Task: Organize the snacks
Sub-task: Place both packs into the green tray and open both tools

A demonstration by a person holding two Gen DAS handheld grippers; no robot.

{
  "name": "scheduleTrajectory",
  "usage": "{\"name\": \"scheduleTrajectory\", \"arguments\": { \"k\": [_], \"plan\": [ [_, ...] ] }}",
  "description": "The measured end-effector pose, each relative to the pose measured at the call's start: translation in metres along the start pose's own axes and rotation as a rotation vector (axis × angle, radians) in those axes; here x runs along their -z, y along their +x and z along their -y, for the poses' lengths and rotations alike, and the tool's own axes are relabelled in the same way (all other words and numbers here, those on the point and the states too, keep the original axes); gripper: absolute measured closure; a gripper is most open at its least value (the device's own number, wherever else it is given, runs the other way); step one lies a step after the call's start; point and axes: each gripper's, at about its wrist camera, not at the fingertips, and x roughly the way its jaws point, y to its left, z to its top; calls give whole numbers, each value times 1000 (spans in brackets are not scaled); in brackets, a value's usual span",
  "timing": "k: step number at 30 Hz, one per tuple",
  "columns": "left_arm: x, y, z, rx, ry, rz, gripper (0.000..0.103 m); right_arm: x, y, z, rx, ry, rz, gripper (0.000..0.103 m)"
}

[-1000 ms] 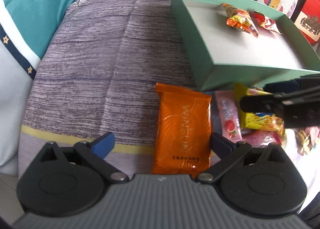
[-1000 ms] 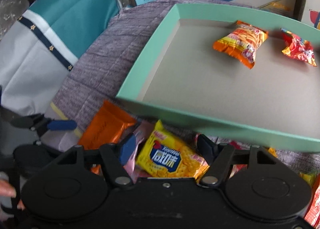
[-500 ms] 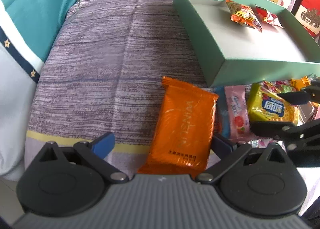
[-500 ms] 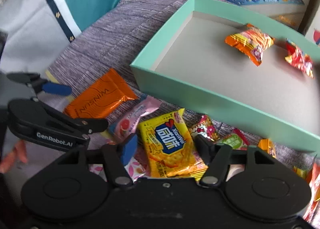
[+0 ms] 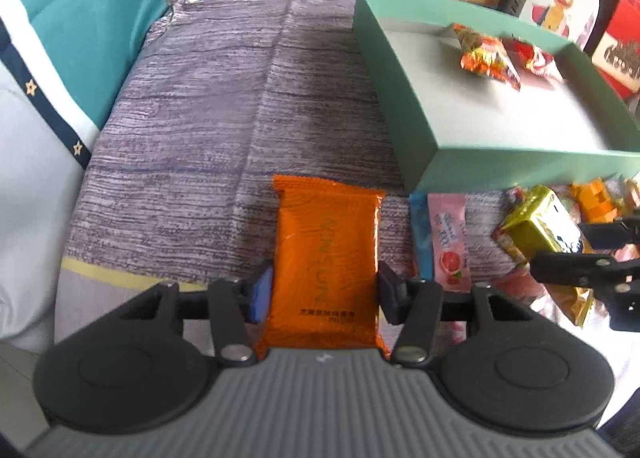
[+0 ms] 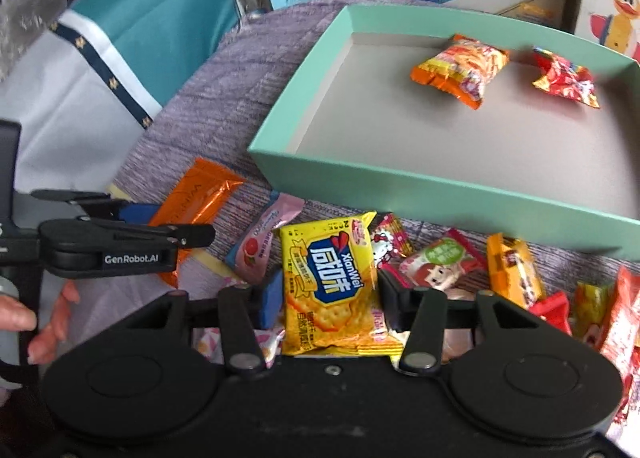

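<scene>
- The left gripper (image 5: 323,290) has just been closing, and its 2 blue pads now press on both sides of the orange snack pack (image 5: 326,258).
- The orange snack pack lies flat on the purple striped cloth (image 5: 208,130), just in front of the near corner of the green box (image 5: 404,106).
- The right gripper (image 6: 328,298) has just been closing too. It now squeezes the yellow cracker pack (image 6: 332,282) between its pads.
- In the left wrist view, the yellow cracker pack looks lifted a little above the pile of snacks.
- A pink candy pack (image 6: 260,246) lies on the cloth between the orange snack pack and the yellow cracker pack.
- More small snacks lie in a pile by the front wall of the green box. One is a little orange bar (image 6: 514,270).
- Inside the green box are 2 snacks: an orange chip bag (image 6: 460,68) and a red bag (image 6: 566,76). They lie near the far wall, close together but not touching.
- A person's hand (image 6: 36,318) holds the handle of the left gripper.
- A teal and white cloth (image 6: 120,54) lies to the left of the purple striped cloth.
</scene>
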Motion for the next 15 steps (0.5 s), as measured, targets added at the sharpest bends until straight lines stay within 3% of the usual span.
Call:
{"name": "scheduleTrajectory", "arguments": {
  "k": [6,15],
  "plan": [
    [-25,-28,7,29,3,71,52,-17,-29,25,-35,72,56,54],
    [-104,-28,51,57,63,175,51,-87,-33,66,12,210,183,54]
  ]
}}
